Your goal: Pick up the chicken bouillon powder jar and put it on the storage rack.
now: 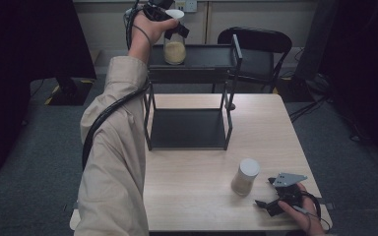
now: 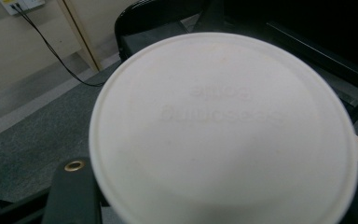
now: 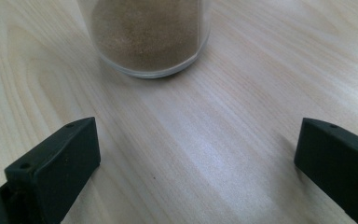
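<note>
Beige sleeve (image 1: pixel 110 162), black tools (grey plate), black cable (image 1: pixel 103 118)

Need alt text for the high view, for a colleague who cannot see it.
The left gripper clamps a clear white-lidded jar of pale powder on the black metal rack's top shelf. The open right gripper rests on the light wooden table beside a second white-lidded jar.

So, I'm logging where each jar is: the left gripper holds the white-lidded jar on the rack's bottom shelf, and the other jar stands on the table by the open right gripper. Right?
Not quite. The left gripper holds the white-lidded jar on the rack's top shelf, not the bottom one, as the high view shows. The other jar does stand on the table by the open right gripper.
</note>
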Demonstrator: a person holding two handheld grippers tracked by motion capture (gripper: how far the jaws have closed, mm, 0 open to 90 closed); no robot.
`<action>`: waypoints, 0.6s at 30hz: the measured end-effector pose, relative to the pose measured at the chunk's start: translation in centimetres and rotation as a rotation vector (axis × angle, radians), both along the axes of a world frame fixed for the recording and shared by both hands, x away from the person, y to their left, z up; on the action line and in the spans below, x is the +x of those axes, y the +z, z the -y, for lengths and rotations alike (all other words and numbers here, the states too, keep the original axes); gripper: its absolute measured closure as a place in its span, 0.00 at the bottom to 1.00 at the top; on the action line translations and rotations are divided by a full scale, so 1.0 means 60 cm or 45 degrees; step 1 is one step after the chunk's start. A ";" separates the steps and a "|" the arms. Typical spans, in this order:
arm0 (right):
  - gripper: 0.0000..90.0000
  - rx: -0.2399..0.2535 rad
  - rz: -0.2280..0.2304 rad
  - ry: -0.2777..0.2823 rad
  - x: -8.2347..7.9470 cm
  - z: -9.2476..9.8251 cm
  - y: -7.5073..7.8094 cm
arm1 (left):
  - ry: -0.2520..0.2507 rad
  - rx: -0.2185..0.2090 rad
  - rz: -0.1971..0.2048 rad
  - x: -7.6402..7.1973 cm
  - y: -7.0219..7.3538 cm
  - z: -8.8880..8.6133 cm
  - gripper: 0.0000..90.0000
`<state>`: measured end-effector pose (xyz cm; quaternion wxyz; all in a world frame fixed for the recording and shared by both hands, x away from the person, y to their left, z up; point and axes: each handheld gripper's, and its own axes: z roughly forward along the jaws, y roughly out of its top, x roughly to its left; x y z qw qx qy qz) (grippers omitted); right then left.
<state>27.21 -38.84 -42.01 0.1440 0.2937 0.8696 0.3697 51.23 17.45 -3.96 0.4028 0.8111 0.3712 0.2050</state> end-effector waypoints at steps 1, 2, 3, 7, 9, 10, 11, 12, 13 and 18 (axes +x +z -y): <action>0.00 0.000 0.000 0.000 0.000 0.000 0.000 | -0.004 0.003 0.002 0.000 0.000 0.000 0.38; 0.00 0.000 0.000 0.000 0.000 0.000 0.000 | -0.003 0.006 0.004 -0.001 0.000 0.001 0.38; 0.00 0.000 0.000 0.000 0.000 0.000 0.000 | -0.003 0.009 0.004 -0.001 0.000 0.001 0.38; 0.00 0.000 0.000 0.000 0.000 0.000 0.000 | 0.005 0.002 -0.003 -0.001 0.000 0.001 0.38; 0.00 0.000 0.000 0.000 0.000 0.000 0.000 | 0.007 -0.003 -0.001 -0.002 -0.001 0.000 0.38; 0.00 0.000 0.000 0.000 0.000 0.000 0.000 | 0.004 -0.005 -0.002 -0.002 -0.002 0.000 0.38; 0.00 0.000 0.000 0.000 0.000 0.000 0.000 | 0.002 -0.004 -0.002 -0.002 -0.002 0.000 0.38; 0.00 0.000 0.000 0.000 0.000 0.000 0.000 | 0.001 -0.001 -0.003 -0.002 -0.002 0.001 0.37; 0.00 0.000 0.000 0.000 0.000 0.000 0.000 | 0.007 0.000 0.000 -0.003 -0.002 0.002 0.37; 0.00 -0.001 0.000 0.000 0.000 0.000 0.000 | 0.063 -0.016 -0.006 -0.009 -0.007 0.004 0.16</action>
